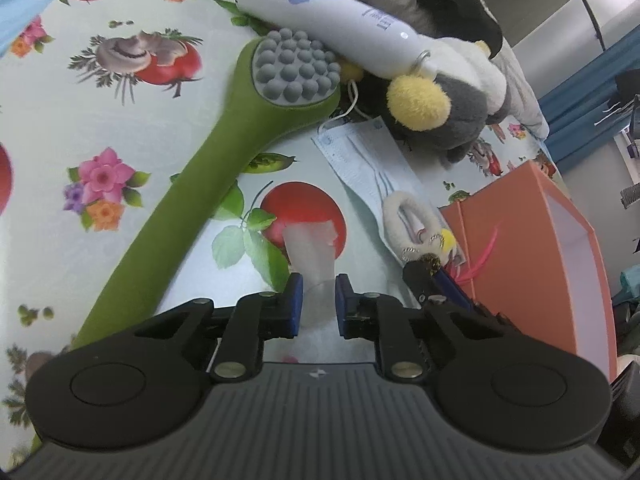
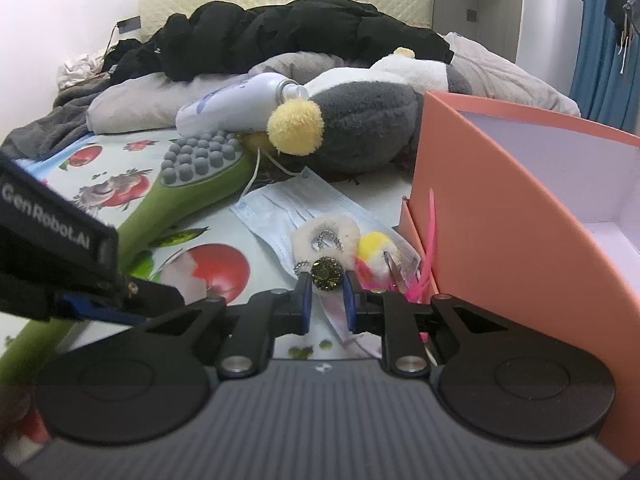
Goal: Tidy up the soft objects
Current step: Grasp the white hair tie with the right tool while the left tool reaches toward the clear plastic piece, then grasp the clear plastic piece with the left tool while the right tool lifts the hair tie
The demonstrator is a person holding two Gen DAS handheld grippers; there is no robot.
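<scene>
My left gripper (image 1: 318, 282) is shut on a translucent whitish strip (image 1: 310, 246) that lies on the flowered tablecloth (image 1: 120, 152). My right gripper (image 2: 327, 282) is shut on the round olive glitter ornament (image 2: 328, 273) of a white fluffy hair tie (image 2: 320, 229); the tie rests on a blue face mask (image 2: 280, 208). Just right of it lies a yellow and pink pompom (image 2: 374, 254) with a pink feather. A grey and white plush toy (image 2: 360, 128) with a yellow pompom lies behind the mask. The left gripper's finger (image 2: 156, 294) shows at the left of the right wrist view.
A green massage hammer (image 1: 192, 184) with grey knobs lies diagonally at the left. A white bottle (image 1: 332, 20) leans across its head and the plush. An open orange box (image 2: 500, 216) stands close on the right. Black clothes (image 2: 300, 28) and a grey blanket are heaped behind.
</scene>
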